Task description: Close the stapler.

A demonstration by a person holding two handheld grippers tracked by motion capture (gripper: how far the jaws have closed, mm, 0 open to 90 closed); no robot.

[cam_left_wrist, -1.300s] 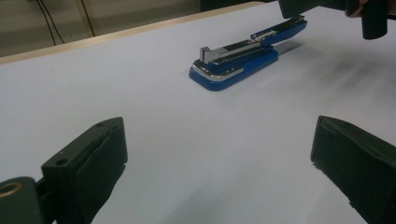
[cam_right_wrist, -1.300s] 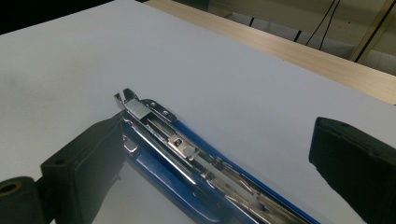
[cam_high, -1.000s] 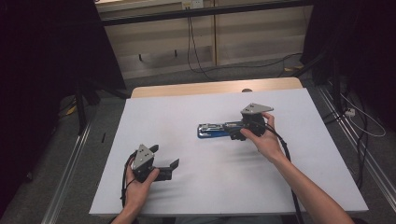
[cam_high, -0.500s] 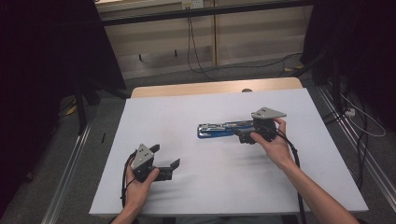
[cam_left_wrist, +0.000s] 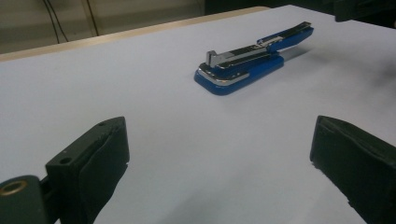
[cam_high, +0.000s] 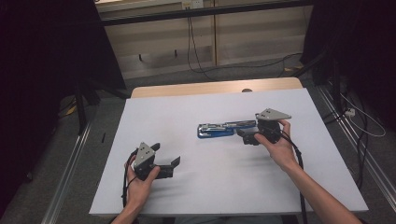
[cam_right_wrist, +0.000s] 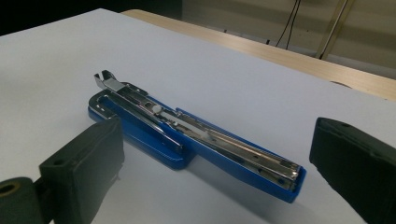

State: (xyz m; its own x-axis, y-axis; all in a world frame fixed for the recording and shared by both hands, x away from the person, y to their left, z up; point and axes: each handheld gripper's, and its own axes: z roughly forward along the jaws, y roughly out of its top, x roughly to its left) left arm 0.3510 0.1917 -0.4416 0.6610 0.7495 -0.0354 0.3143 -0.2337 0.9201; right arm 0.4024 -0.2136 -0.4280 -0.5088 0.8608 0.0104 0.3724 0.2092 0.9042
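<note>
Blue plastic and bright metal make up the stapler (cam_high: 226,128), which is taken here as the landmark; it lies opened flat on the white table cover (cam_high: 205,196), a little toward the far side of the middle. To its left and nearer the person, well apart from it, the left gripper (cam_high: 169,167) is held low with its jaws spread wide and nothing between them. To its right, just beside the end of the swung-out top arm, the right gripper (cam_high: 243,135) is held with its jaws likewise apart, clamped on nothing.

A slip is judged the main risk: if the right jaws were closed on the thin, hinged arm alone, the stapler could pivot or skate across the smooth cover.

The long axis is seen to run left to right, the base with its chrome hinge end pointing left and the open arm's tip pointing right, toward the right gripper.
</note>
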